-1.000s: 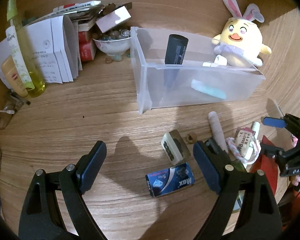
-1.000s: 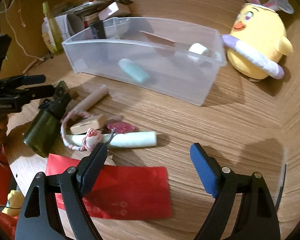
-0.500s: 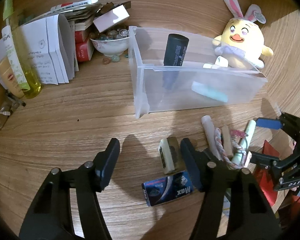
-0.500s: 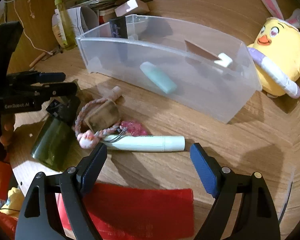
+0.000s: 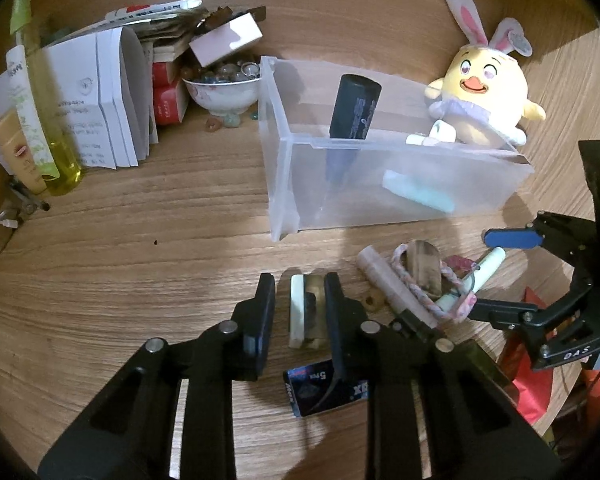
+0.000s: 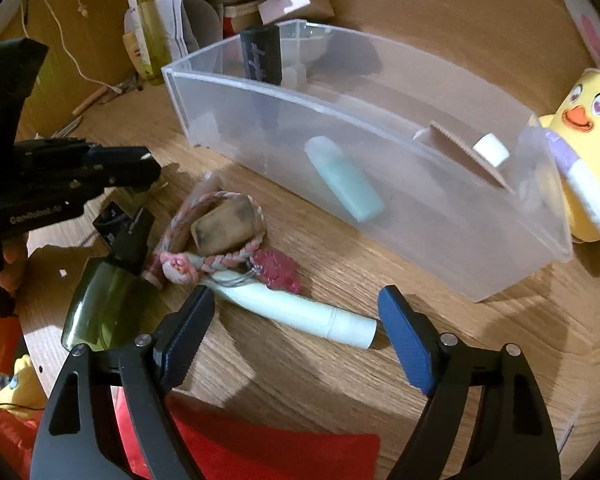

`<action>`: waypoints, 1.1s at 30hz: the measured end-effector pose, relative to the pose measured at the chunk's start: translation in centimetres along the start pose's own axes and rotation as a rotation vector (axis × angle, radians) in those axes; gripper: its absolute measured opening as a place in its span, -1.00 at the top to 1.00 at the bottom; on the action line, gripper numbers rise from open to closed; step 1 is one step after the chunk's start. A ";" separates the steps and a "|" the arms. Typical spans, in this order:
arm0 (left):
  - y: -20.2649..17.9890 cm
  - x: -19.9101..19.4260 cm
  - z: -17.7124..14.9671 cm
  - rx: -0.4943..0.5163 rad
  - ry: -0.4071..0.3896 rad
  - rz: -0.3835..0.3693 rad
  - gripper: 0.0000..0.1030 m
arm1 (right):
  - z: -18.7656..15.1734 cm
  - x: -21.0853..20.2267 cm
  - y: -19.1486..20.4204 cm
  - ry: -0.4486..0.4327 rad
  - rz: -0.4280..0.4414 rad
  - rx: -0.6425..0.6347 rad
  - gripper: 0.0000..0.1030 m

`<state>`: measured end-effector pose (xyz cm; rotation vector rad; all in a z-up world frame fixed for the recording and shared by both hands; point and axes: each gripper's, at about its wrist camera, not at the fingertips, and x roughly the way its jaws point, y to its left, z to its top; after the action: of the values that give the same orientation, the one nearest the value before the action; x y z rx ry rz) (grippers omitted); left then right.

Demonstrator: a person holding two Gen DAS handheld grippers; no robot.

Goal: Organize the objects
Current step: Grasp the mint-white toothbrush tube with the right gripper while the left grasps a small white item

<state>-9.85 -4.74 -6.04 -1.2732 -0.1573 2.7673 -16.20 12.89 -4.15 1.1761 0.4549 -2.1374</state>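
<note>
left gripper (image 5: 300, 312) nearly clamped around the small block (image 5: 306, 312); right gripper (image 6: 296, 332) spread apart over the pale tube (image 6: 300, 312).

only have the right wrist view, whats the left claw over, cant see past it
Observer: The left claw straddles a small white-faced block standing on edge.
Operator: gripped yet
Observer: Not fully; a gap shows between the block and one finger.
Operator: anything else close by
Observer: A blue Max box lies flat on the near side of the block, partly under the claw.
</note>
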 end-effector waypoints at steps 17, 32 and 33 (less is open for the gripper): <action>0.1 -0.7 -0.4 0.001 -0.018 0.018 0.54 | -3.5 -2.7 -2.0 -0.019 -0.032 -0.006 0.44; -0.3 1.2 0.1 0.005 0.054 0.044 0.47 | -2.7 -2.6 -1.5 -0.025 -0.049 -0.032 0.10; -0.3 1.3 0.2 0.003 0.055 0.042 0.47 | -2.4 -2.2 -1.2 -0.022 -0.047 -0.044 0.10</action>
<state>-10.83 -4.26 -6.85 -1.3654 -0.1230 2.7627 -14.73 15.96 -3.60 1.1263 0.5213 -2.1670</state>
